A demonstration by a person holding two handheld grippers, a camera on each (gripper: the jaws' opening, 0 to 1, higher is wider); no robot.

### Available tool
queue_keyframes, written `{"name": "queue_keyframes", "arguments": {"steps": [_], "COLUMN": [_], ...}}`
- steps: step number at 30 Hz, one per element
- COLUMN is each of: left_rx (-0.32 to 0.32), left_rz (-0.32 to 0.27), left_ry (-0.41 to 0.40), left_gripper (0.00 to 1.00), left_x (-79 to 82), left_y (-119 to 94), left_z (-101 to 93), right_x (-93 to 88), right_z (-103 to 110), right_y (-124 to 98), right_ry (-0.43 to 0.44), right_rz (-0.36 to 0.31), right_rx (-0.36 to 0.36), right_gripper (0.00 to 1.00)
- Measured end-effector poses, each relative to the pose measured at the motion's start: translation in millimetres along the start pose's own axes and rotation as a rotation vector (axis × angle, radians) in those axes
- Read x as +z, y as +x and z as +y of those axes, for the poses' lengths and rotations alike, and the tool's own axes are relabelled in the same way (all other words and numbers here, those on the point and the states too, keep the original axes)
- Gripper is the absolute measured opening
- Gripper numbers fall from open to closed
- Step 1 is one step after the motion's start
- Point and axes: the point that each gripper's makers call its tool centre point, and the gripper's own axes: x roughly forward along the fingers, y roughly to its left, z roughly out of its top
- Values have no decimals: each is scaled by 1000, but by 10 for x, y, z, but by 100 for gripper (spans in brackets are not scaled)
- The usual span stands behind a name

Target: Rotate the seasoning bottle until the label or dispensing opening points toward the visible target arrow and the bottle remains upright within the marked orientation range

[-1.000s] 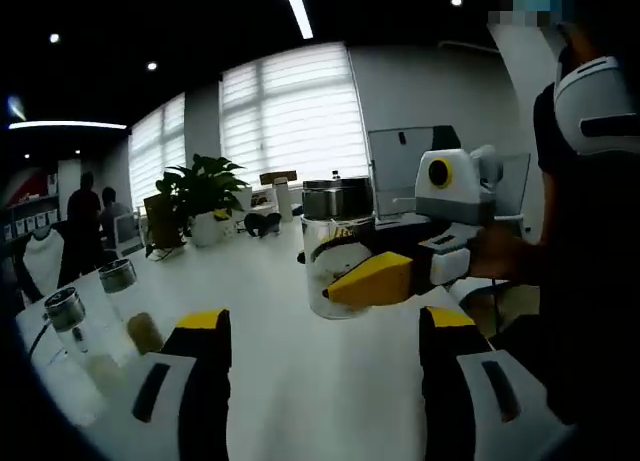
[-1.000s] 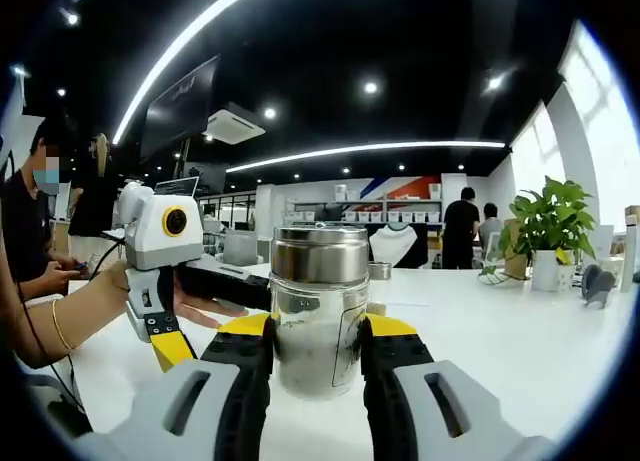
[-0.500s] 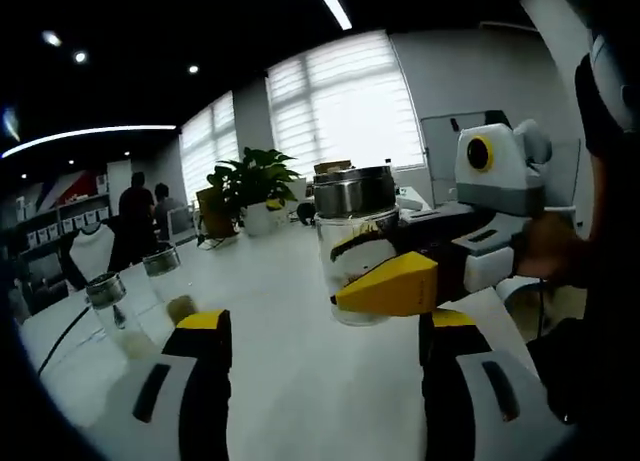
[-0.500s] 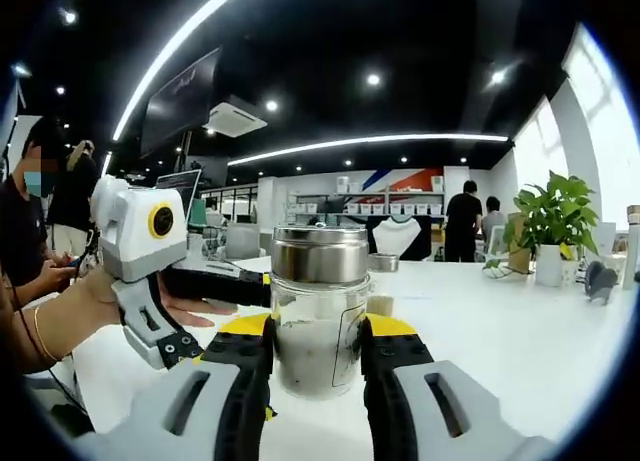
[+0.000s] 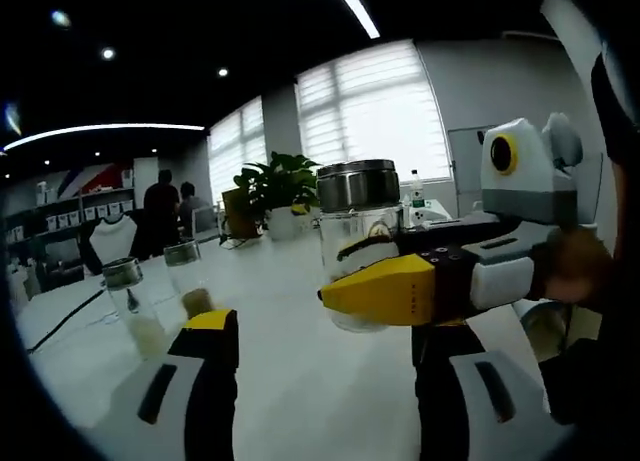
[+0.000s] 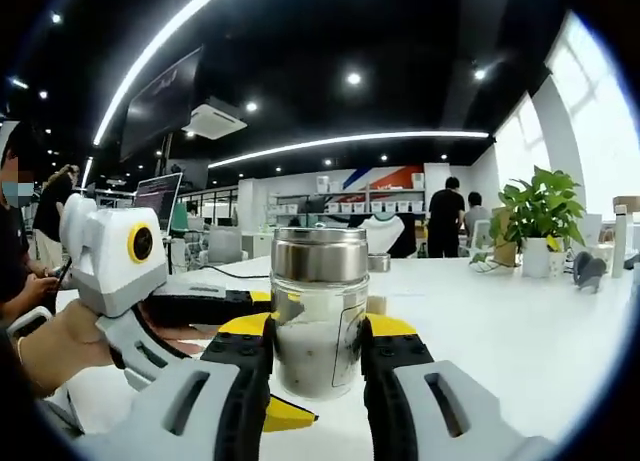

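Note:
The seasoning bottle point(image 6: 318, 326) is a clear glass jar with a steel lid point(image 6: 320, 254) and pale grains inside. It stands upright, and my right gripper point(image 6: 318, 339) is shut on its lower half, one yellow-tipped jaw on each side. In the left gripper view the bottle point(image 5: 355, 243) hangs just beyond my open left gripper point(image 5: 325, 326), with the right gripper point(image 5: 365, 273) reaching in from the right. In the right gripper view the left gripper point(image 6: 270, 359) comes in from the left, held by a hand point(image 6: 50, 349). One of its yellow tips pokes out under the bottle.
A white table point(image 5: 290, 391) runs under everything. Two more steel-lidded jars point(image 5: 132, 303) point(image 5: 186, 278) stand on it at the left. A potted plant point(image 5: 275, 186) sits at the far end by the blinds. People stand further back.
The left gripper has come lower and closer to the bottle, and its yellow tip now shows beneath it. The right gripper has kept its hold on the upright bottle.

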Motion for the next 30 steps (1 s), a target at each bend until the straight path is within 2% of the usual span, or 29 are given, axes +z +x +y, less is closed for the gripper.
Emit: {"name": "queue_keyframes", "arguments": {"steps": [2,3,7,19,24,30], "left_rx": [-16,-4,22,78,89,83], "left_rz": [-17,-23,-29,-31,-49,-29], "left_ry": [-25,-38,-22,-7,-24,0], "left_gripper": [71,71,70,67,66,63], "left_x": [-17,-16,-10,-48,-47,-62], "left_y": [13,17,6,3,-25,-42], "left_z": [-27,-17,6,-7,-15,-50], "right_x": [-20,-35,-48,1,6,-44], "right_z": [1,1,-6,46,71,99], "right_y": [16,22,29,29,27,18], "right_ry": [11,27,43,110,110,114], "right_rz": [7,10,8,-54,-41,-15], "right_rx": [-20,-21,-40,-68,-51,-30], "right_gripper": [32,32,32,32,32,32]}}
